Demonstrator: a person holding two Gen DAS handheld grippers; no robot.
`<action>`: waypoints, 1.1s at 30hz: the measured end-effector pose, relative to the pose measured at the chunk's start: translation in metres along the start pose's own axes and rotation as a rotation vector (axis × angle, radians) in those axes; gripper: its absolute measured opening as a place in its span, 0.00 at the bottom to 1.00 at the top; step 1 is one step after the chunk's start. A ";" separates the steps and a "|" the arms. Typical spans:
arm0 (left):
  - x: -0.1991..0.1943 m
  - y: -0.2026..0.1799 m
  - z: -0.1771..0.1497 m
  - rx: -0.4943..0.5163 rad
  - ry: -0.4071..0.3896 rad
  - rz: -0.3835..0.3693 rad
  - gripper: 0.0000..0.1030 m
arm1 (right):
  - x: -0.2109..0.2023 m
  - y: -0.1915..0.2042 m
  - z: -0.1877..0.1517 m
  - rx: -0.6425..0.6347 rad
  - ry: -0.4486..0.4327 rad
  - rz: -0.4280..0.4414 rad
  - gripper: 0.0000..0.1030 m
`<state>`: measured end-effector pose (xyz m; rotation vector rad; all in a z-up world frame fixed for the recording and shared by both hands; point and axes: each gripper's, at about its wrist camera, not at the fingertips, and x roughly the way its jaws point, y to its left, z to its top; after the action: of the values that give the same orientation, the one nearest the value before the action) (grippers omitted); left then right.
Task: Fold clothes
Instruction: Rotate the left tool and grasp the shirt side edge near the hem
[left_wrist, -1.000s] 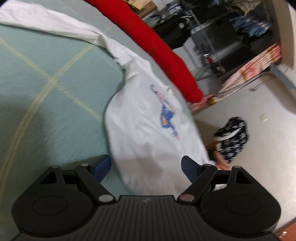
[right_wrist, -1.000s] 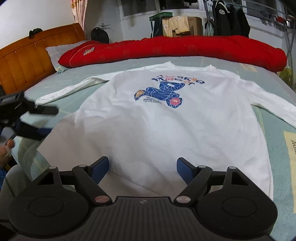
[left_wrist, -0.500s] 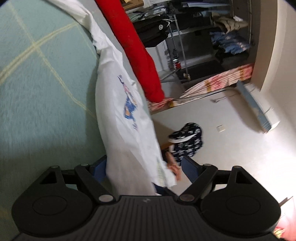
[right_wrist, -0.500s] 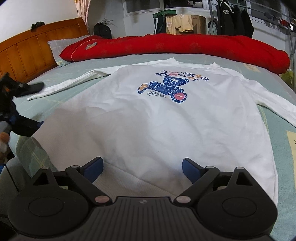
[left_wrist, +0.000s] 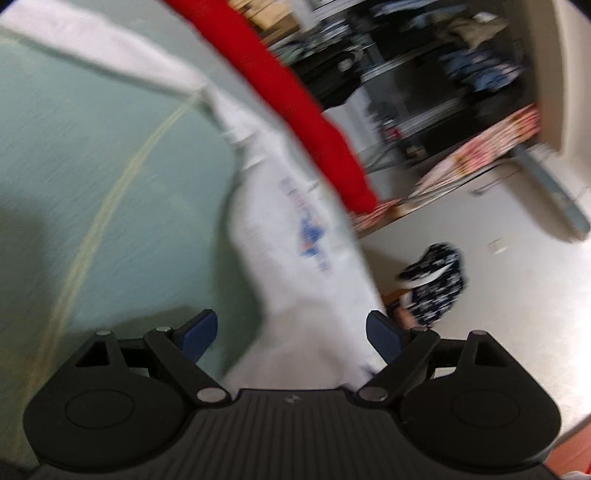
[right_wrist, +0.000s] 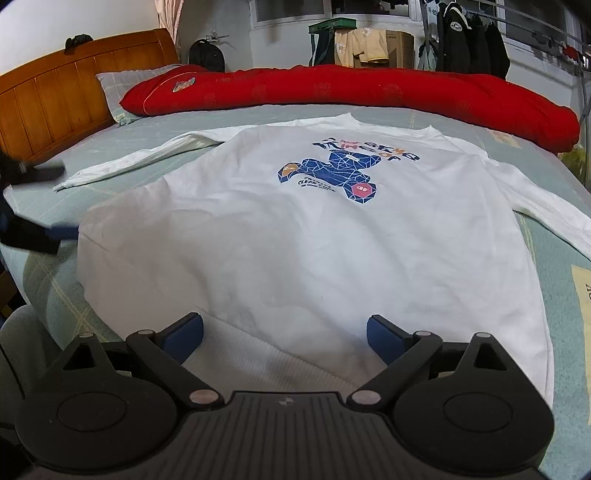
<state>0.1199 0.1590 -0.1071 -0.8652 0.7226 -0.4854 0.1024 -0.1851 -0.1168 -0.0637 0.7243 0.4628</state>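
Pale green checked bedding (right_wrist: 155, 129) covers the bed, a wooden headboard (right_wrist: 48, 99) at upper left. Across the middle lies a white long-sleeved sweatshirt (right_wrist: 314, 236), soft cotton with a ribbed hem, collar pointing away towards a plump red quilt (right_wrist: 351, 92). Right claw (right_wrist: 284, 334) has just widened over the hem, touching nothing; left claw (left_wrist: 291, 332) gapes too.

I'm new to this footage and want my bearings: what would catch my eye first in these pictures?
First, the white long-sleeved shirt spread flat, print up, across the middle of the green checked bed, with a blue geometric print on its chest. Behind it a long red quilt lies rolled along the far edge of the bed. The right gripper hangs open over the shirt's ribbed hem.
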 end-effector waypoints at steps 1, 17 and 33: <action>0.002 0.002 -0.001 0.007 0.010 0.009 0.84 | 0.000 0.000 0.000 0.000 0.000 0.001 0.95; 0.039 0.003 -0.008 0.095 0.149 -0.075 0.30 | -0.030 -0.018 -0.001 0.085 -0.051 0.057 0.95; 0.057 0.015 -0.011 0.007 0.192 -0.020 0.12 | -0.065 -0.175 -0.059 0.748 -0.121 0.289 1.00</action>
<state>0.1512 0.1251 -0.1447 -0.8267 0.8879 -0.5938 0.0988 -0.3800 -0.1368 0.7722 0.7515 0.4399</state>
